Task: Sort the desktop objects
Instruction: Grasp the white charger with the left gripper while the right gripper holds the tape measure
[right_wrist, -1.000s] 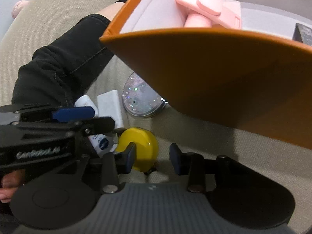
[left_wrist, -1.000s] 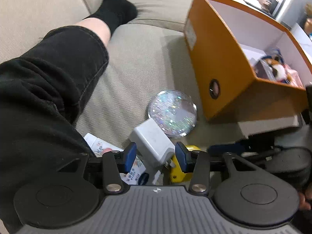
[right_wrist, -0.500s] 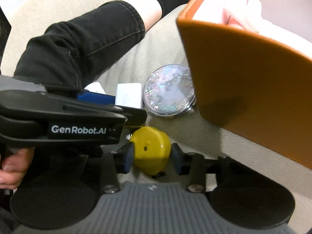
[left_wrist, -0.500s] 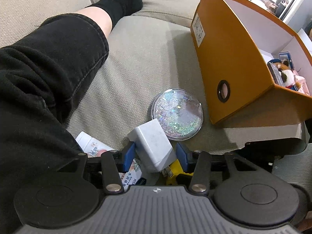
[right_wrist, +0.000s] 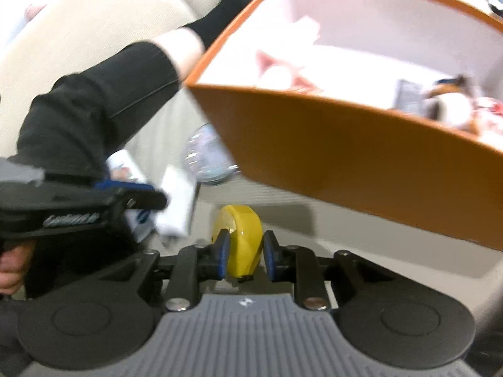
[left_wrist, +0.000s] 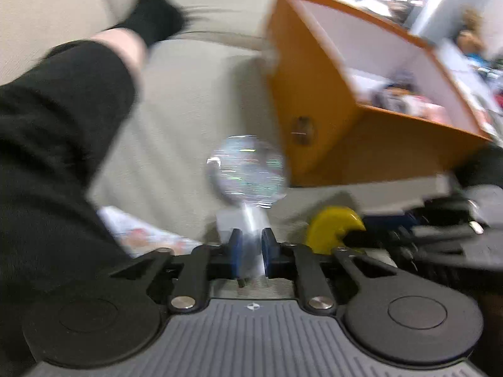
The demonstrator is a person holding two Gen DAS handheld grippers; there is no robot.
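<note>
My left gripper has its blue pads on either side of a white charger, and its jaws are closing on it. The right gripper holds a yellow round case between its pads, jaws still closing, a little above the beige cushion. In the left wrist view the yellow case shows to the right of the charger. An orange box with a white inside stands just beyond, holding several small things. A glittery clear disc lies on the cushion against the box. Both views are blurred.
A person's leg in black trousers and a black sock lies along the left of the beige sofa cushion. A small printed carton rests beside the leg. A hand grips the left tool.
Both pairs of jaws narrowed, the left onto the white charger, the right onto the yellow case. The right gripper rose with the case, so the box's inside now shows.
</note>
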